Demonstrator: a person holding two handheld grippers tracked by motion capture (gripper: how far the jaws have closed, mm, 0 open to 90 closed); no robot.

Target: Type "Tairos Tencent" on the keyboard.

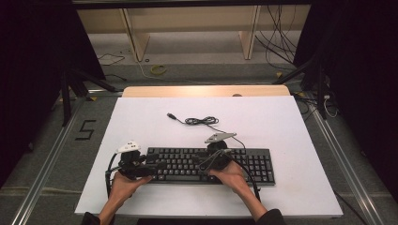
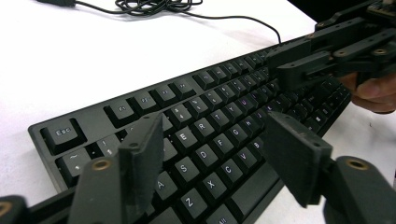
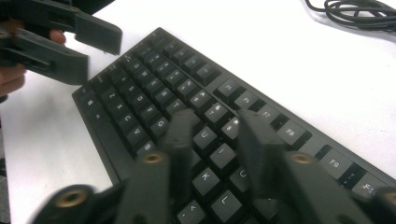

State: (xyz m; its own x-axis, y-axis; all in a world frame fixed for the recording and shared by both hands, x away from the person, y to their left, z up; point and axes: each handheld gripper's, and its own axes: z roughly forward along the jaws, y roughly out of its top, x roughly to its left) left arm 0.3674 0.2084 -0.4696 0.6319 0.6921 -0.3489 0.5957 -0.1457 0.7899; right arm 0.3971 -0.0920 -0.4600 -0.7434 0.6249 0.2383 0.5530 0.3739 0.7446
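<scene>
Here, a black keyboard (image 1: 211, 165) lies flat on the white table (image 1: 281, 126), close to the person's edge: a long, low rectangle of matte plastic whose squared keycaps carry small pale legends, readable in the left gripper view (image 2: 201, 126) and partly smeared in the right gripper view (image 3: 154, 93). Its thin black cable (image 1: 199, 121) runs back across the table into a loose coil with a plug at the far end. The left gripper (image 1: 149, 166) hovers over the keyboard's left end, its two flat, slab-like black pads (image 2: 140, 158) spread apart above the letter keys with nothing between them. The right gripper (image 1: 206, 163) sits over the middle of the keyboard; its jaws stand apart too, gripping nothing, though motion blur softens their outline in its own view and it is hard to tell whether the tips touch the keys. Both grippers are jointed black linkages with brass-coloured pivot pins. The left hand (image 1: 123, 185) and the right hand (image 1: 232, 177) come in from the bottom edge, forearms cut off there, and the right one hides part of the keyboard's front rim.
</scene>
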